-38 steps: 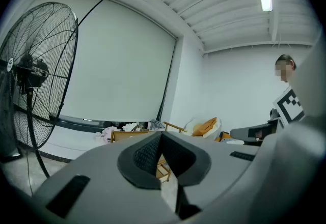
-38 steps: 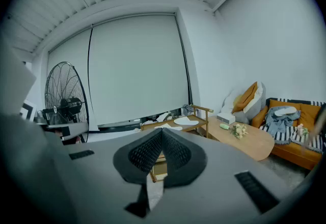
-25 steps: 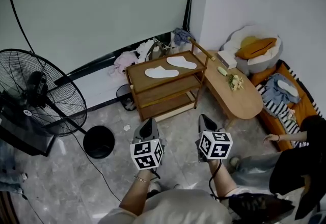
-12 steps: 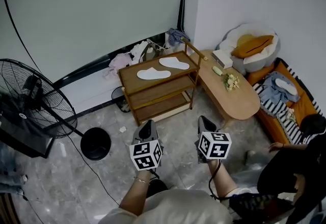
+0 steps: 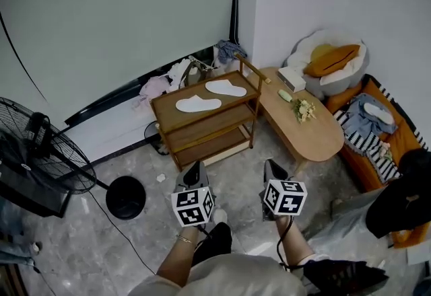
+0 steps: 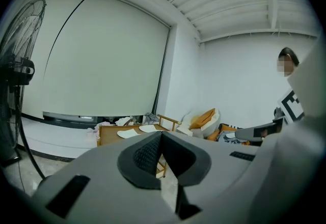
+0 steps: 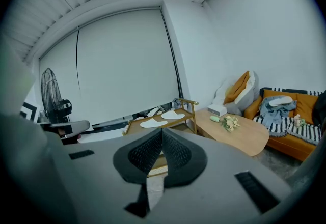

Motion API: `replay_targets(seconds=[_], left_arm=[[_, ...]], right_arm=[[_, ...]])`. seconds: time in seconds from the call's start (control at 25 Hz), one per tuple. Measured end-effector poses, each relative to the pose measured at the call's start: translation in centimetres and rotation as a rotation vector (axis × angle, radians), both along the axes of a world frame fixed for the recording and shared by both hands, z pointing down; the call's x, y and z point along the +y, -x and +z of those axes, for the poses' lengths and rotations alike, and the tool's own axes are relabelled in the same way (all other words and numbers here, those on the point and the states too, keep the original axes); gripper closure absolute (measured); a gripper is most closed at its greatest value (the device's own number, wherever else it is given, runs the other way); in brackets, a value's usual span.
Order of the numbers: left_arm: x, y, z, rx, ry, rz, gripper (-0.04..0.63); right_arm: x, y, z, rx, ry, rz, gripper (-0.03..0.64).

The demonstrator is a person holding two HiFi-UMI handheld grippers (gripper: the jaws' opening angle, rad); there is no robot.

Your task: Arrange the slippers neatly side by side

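Two white slippers lie on the top shelf of a wooden rack against the wall. The left slipper and the right slipper are apart and angled differently; they also show as the left slipper and the right slipper in the right gripper view. My left gripper and right gripper hover over the floor well short of the rack. Both are shut with nothing between the jaws, the left gripper and the right gripper pointing toward the rack.
A standing fan with a round black base stands at the left. An oval wooden table with flowers is right of the rack. A person sits by the orange sofa. Clothes lie behind the rack.
The view has shifted: the rack and the fan slid left and down in the head view. Both grippers keep their place in the view, still shut.
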State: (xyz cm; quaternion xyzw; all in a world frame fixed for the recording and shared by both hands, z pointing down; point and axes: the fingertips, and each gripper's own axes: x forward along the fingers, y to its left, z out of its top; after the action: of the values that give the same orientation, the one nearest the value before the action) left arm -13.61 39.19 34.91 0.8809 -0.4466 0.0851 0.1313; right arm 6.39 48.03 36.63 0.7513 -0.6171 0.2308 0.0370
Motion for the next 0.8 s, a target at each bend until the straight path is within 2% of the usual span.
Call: replay_targets(seconds=[0.4,0.8], left_arm=[[-6.8,-2.7,1.7,0.038,0.044,-0.007,0.581],[-15.5,-4.3,0.8,0.023,0.027,-0.003,0.581]], right_arm=[[-7.1,-2.6,-0.9,0.054,0.004,-0.024,0.583],[-15.8,-4.3,-1.7,0.061,-0.013,-0.024,0.583]])
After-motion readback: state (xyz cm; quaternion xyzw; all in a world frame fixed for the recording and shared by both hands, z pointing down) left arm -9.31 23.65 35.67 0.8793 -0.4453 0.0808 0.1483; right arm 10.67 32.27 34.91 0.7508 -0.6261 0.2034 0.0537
